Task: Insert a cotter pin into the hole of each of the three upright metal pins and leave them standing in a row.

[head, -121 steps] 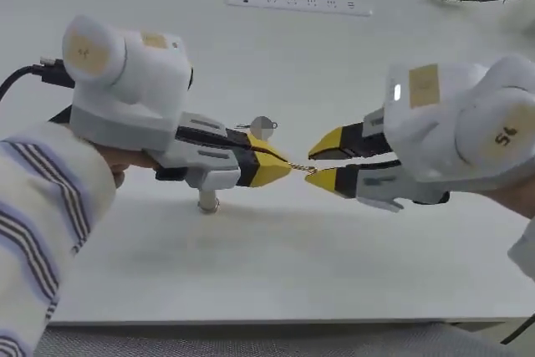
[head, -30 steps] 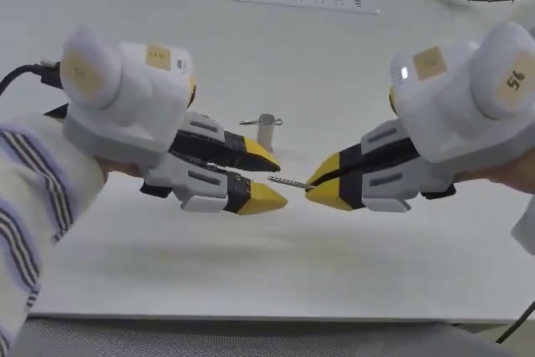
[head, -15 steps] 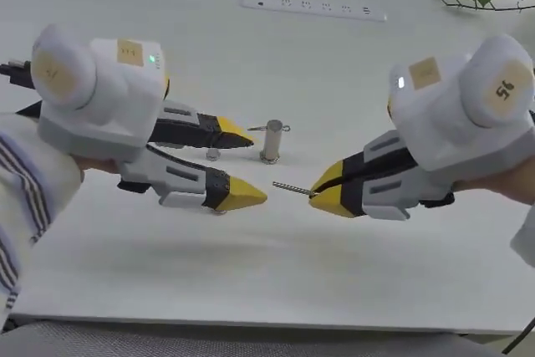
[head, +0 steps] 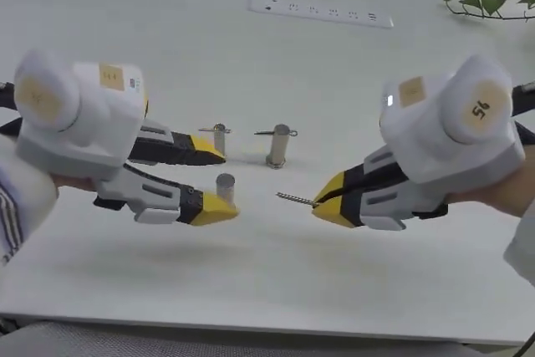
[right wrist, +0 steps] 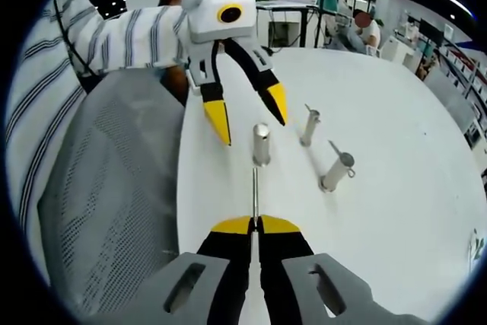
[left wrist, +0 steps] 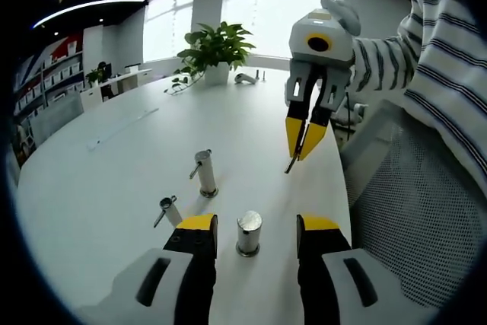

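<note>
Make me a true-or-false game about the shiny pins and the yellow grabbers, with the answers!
1. The right gripper is shut on a cotter pin. True.
2. All three metal pins have cotter pins through them. False: the nearest pin is bare; the two back pins have theirs.
3. The left gripper has its jaws open. True.
4. One metal pin lies flat. False: all three stand upright.
5. A power strip lies on the table. True.
</note>
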Tool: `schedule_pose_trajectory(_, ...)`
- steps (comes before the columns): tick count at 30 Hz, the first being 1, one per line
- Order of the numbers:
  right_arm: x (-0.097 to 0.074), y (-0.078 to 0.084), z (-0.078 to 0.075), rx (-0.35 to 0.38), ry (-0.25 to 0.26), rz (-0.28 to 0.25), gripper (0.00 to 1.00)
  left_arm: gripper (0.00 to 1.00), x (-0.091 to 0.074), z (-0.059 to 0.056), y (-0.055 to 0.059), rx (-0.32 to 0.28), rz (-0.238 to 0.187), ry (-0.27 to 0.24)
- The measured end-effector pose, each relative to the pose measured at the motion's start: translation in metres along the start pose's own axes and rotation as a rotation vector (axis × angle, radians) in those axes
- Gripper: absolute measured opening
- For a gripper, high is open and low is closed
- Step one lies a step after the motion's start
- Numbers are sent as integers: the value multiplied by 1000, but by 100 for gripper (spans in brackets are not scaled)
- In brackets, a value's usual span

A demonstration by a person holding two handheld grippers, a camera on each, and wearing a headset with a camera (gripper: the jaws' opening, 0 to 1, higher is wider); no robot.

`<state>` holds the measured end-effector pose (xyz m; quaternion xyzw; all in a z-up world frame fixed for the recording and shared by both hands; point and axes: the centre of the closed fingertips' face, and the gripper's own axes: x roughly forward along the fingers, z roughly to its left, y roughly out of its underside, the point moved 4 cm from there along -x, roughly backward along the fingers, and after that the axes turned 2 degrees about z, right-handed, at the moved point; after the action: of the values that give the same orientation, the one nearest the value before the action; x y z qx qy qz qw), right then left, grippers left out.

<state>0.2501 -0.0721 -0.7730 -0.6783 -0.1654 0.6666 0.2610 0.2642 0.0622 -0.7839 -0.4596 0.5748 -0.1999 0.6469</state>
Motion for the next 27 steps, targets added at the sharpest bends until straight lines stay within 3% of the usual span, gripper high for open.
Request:
schedule_pose_trajectory(10,9,-2,-5,-13,15,8,3,34,10,4,18,-2,58,-21)
schedule_pose_trajectory(12,10,-4,-6,-16,15,5,3,32,11,5,20,-25,59,-28)
schedule_pose_trajectory(27,24,-13,-16,-30,9,1,3,17,20,8,27,-51,53,-52)
